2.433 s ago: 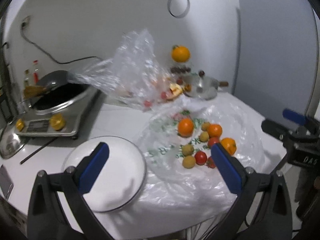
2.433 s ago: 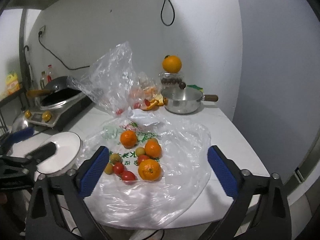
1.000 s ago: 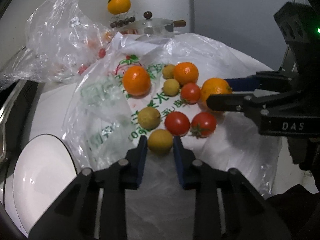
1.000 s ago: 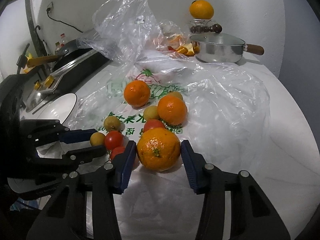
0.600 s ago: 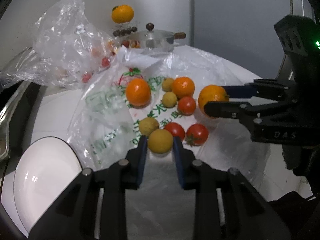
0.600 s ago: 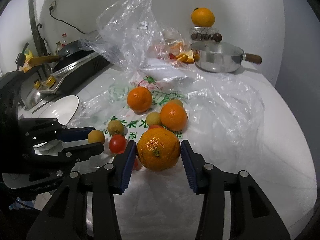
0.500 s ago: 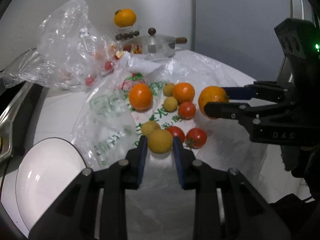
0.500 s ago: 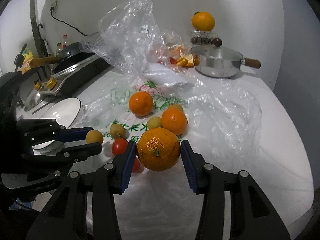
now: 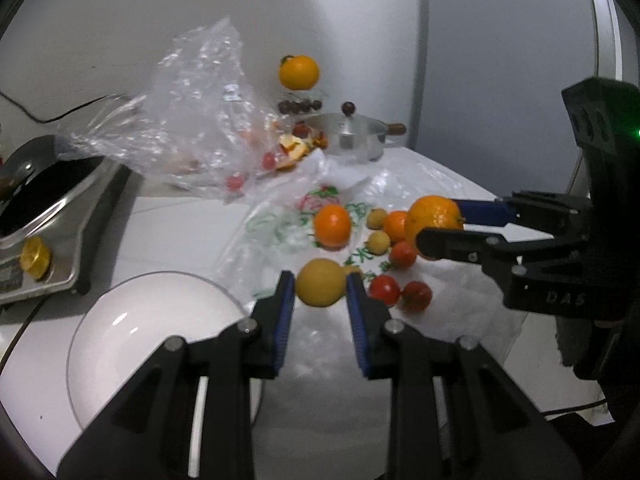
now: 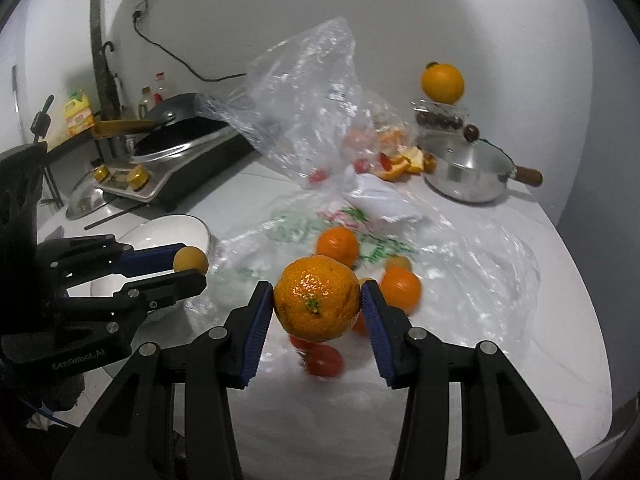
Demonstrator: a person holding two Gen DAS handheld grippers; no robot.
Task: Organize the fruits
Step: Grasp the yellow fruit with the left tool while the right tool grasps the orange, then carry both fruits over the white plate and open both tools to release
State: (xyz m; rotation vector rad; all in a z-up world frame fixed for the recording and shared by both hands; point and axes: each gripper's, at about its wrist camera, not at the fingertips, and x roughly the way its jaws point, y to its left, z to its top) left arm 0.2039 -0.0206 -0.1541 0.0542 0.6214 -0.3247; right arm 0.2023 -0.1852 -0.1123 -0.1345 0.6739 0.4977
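Left wrist view: the left gripper is clamped nearly closed on a small yellow fruit, pinched right between the blue pads and lifted off the plastic sheet. Just down-left of the jaws is one white plate, and straight ahead past the tips sits the rest of the pile: one orange a bit ahead, another orange to the right of it, two more small yellow fruits, and three tomatoes just right of the fingertips. Further right, the right gripper comes in from the side with a big orange squeezed in it. One more orange sits on a jar way back by the wall, next to one pot. Right wrist view: the right gripper is partly closed around that big orange, held up off the sheet dead centre between the pads. Beyond it I count two oranges, one ahead and one just right; the tomatoes underneath are blurry, can't count them properly. Off to the left is the left gripper with its yellow fruit, sitting in front of the plate.
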